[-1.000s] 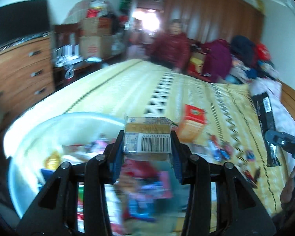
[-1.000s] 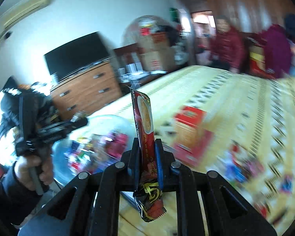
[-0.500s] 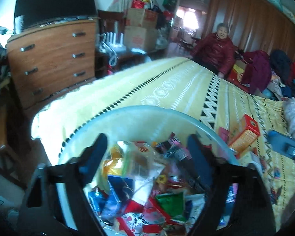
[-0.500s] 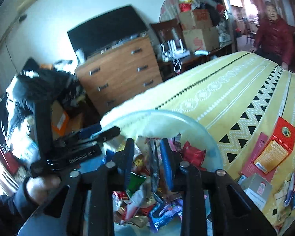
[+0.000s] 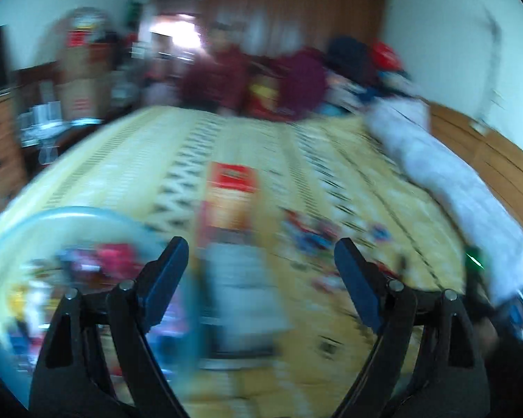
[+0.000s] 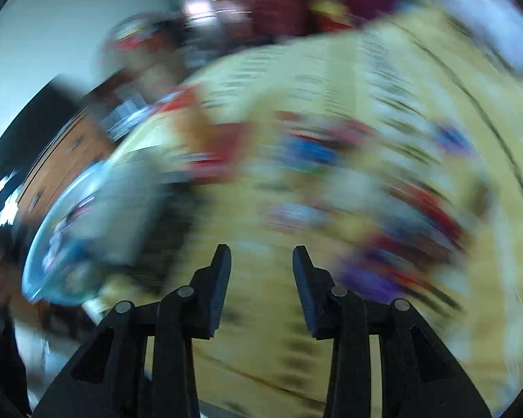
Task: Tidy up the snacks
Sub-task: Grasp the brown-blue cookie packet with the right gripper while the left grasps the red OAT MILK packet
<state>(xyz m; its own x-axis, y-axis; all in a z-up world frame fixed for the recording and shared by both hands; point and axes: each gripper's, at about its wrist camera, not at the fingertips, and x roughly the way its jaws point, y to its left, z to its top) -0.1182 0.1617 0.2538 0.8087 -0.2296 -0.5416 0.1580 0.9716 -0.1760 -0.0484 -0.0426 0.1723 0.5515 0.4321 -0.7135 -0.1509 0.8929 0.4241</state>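
Note:
Both views are blurred by motion. My left gripper point(image 5: 259, 254) stands wide open with nothing between its fingers, over the yellow patterned bedspread point(image 5: 331, 160). At its lower left lies the pale blue bowl point(image 5: 87, 212) filled with several snack packets. A red and orange snack box point(image 5: 232, 191) lies on the bed ahead, with small loose snacks point(image 5: 313, 233) to its right. My right gripper point(image 6: 261, 261) is open and empty above the bedspread point(image 6: 383, 80); the bowl point(image 6: 52, 254) sits at its left and scattered snacks point(image 6: 383, 202) lie ahead to the right.
A person in a dark red coat point(image 5: 223, 76) sits beyond the far end of the bed. A wooden dresser point(image 5: 0, 160) and stacked cartons point(image 5: 83, 80) stand at the left. A white bundle point(image 5: 453, 181) lies along the bed's right side by a wooden board.
The left gripper let go of its barcoded box and the right let go of its red stick packet over the bowl. Both then opened and swung right, toward the snacks on the bed.

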